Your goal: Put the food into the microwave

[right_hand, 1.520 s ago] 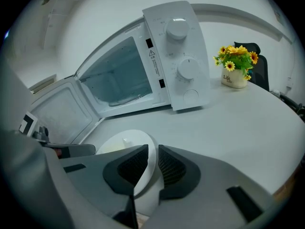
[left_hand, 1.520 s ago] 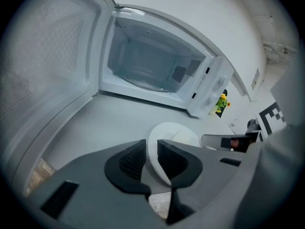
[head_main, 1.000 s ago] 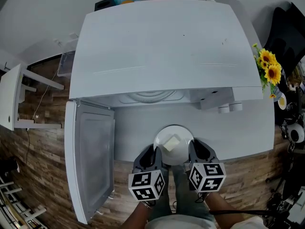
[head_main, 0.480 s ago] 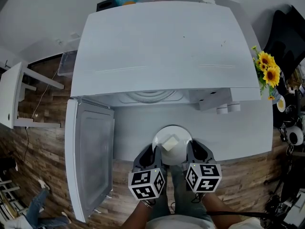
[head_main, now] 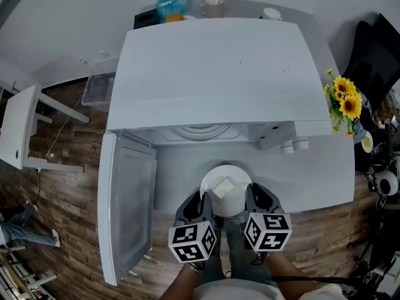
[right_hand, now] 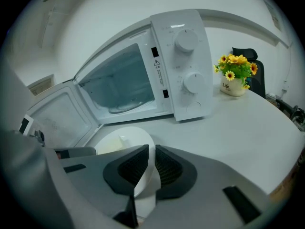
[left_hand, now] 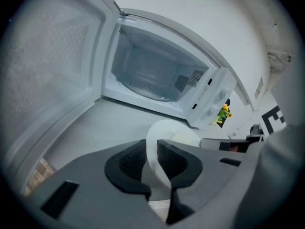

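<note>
A white plate (head_main: 226, 189) with a pale yellow block of food (head_main: 223, 187) on it is held level above the white table, in front of the open microwave (head_main: 206, 74). My left gripper (head_main: 201, 206) is shut on the plate's left rim (left_hand: 151, 149), my right gripper (head_main: 252, 203) on its right rim (right_hand: 147, 175). The microwave door (head_main: 128, 211) stands swung out to the left. Its cavity (left_hand: 152, 73) with the glass turntable (right_hand: 125, 107) is empty. The two control knobs (right_hand: 187, 39) show in the right gripper view.
A vase of sunflowers (head_main: 343, 102) stands at the table's right end, seen too as a vase (right_hand: 235, 75) right of the microwave. A teal bag (head_main: 171, 5) and a cup (head_main: 214, 6) sit behind the microwave. A white side table (head_main: 19, 130) stands on the wooden floor at left.
The head view has shifted a little, so the microwave and door sit further right in the picture. Both grippers still hold the plate in front of the opening. A person's legs show at far left.
</note>
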